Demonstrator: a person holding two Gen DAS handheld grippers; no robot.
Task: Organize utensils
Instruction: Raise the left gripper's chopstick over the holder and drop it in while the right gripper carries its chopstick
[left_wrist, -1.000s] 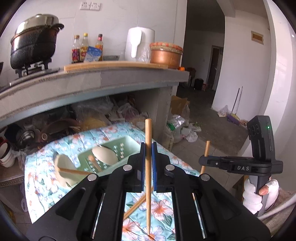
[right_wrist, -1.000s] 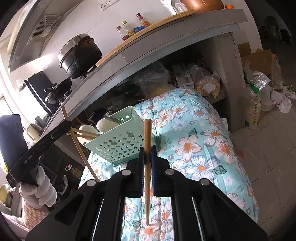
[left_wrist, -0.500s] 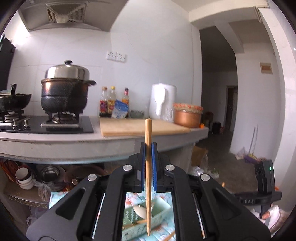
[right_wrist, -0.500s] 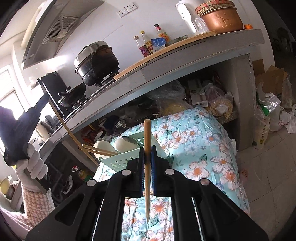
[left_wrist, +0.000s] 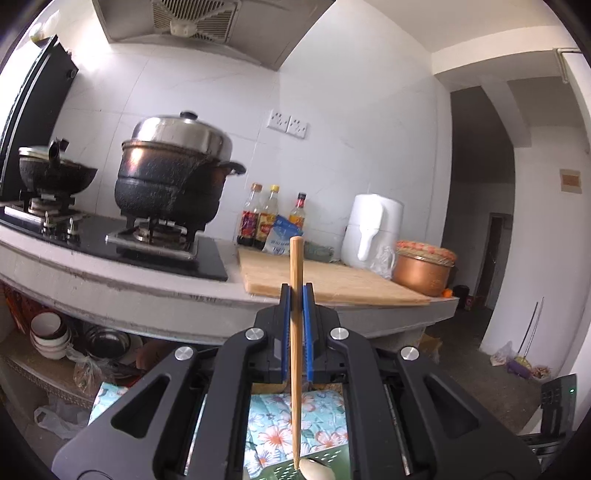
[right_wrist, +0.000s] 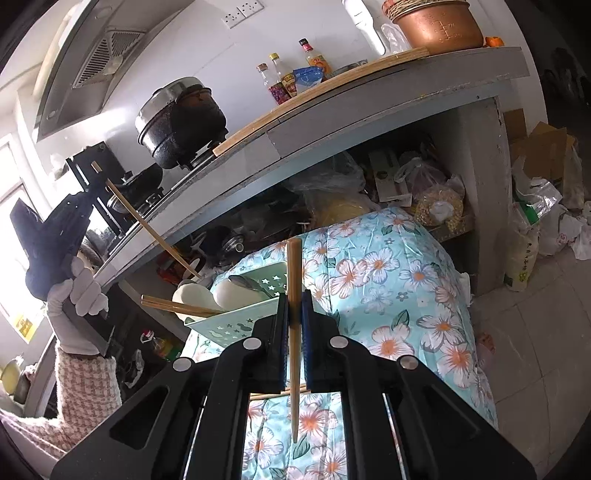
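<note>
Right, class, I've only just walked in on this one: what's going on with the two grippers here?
A person is sorting utensils with a gripper in each hand. The left gripper is shut on one wooden chopstick, and the right gripper is shut on another chopstick. A pale green basket sits on the floral cloth, holding spoons and chopsticks. Neither held chopstick is in it yet.
</note>
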